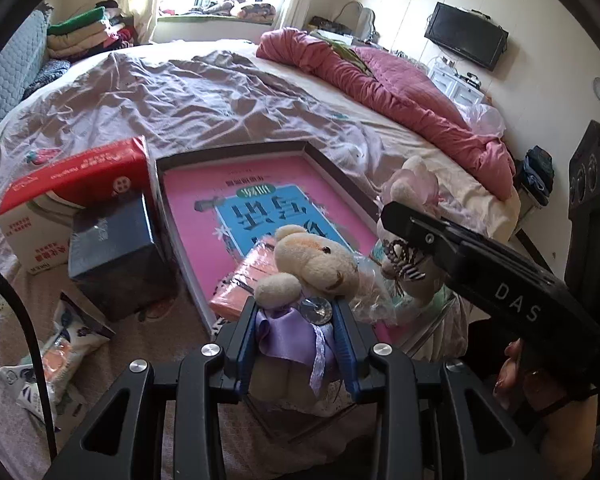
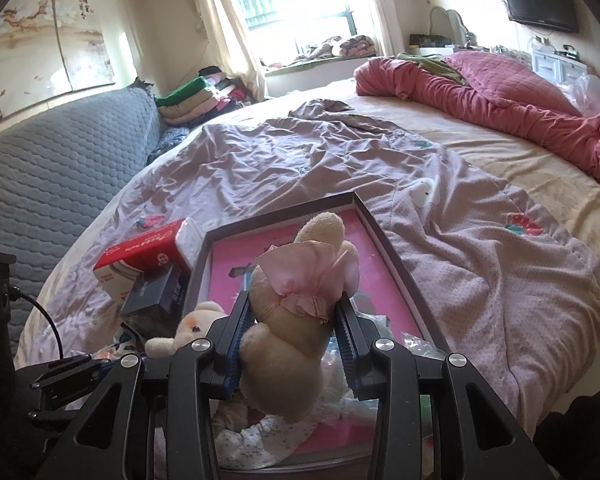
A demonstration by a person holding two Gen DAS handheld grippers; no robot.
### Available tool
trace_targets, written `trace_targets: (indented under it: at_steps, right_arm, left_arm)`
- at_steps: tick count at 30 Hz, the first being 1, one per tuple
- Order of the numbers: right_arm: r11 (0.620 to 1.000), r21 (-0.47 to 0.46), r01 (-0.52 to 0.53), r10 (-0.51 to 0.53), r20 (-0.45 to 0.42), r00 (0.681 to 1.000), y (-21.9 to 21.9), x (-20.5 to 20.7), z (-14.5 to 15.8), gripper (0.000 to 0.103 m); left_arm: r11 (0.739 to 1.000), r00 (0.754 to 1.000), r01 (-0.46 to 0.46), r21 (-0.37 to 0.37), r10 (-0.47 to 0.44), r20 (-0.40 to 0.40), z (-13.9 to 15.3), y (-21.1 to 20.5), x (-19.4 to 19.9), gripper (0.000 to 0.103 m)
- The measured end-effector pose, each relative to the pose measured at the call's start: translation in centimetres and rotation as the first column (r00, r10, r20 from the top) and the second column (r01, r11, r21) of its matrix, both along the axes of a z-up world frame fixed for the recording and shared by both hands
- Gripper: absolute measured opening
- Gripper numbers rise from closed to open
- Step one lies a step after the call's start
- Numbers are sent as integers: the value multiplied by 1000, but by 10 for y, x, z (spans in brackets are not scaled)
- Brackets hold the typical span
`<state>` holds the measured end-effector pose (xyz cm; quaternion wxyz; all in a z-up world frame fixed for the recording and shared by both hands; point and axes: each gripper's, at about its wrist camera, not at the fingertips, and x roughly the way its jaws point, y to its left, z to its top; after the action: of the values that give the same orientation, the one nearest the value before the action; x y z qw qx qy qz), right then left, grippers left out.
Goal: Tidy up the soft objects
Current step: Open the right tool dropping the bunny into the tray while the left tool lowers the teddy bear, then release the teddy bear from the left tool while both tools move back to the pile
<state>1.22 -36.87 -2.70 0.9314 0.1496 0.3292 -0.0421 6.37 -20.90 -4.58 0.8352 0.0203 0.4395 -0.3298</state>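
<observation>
Placing step: your left gripper (image 1: 296, 320) clamps the bear (image 1: 316, 260), your right gripper (image 2: 294, 316) clamps the bunny (image 2: 296, 312), both over the near end of the pink-lined box (image 1: 332, 172). Next, lower and release inside.

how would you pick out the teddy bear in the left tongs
On the bed, find the shallow dark-rimmed box with the pink lining. Over its near end, the left tongs clamp a cream teddy bear; unlike the pink-bowed plush rabbit beside it, it wears lilac satin.
</observation>
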Motion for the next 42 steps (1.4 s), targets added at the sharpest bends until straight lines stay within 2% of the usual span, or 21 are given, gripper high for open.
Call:
trace_targets:
  at_steps: [3,15,18,23,27,31,42]
  right_arm:
    - [1000,2,7,-7,-18,1000,-2,1,-4,41]
    - [999,8,-32,32,-81,996,10,16,-27,43]
    - [999,5,-36,37,-83,996,14,20,-29,45]
    - [998,51,-30,34,-86,996,12,23,-34,50]
    - [997,75,-21,27,-82,996,11,23,-33,52]
    - [996,86,-26,33,-80,996,12,22,-32,58]
    - [994,103,-46,50,-42,998,19,19,-19,60]
  left_arm:
    - [1000,1000,7,23,-7,-1,-4,-3,2,36]
    - [999,999,15,30,-13,-40,-18,-2,8,36]
    - [1000,999,13,23,-12,-52,-20,-1,12,36]
    - [1000,998,12,14,-11,-62,-22,0,13,36]
    - [1000,998,10,3,-10,-70,-22,2,14,37]
    - [1000,997,12,-8,-12,-78,-22,3,15,37]
    - [1000,997,19,-11,-20,-70,-18,6,10,40]
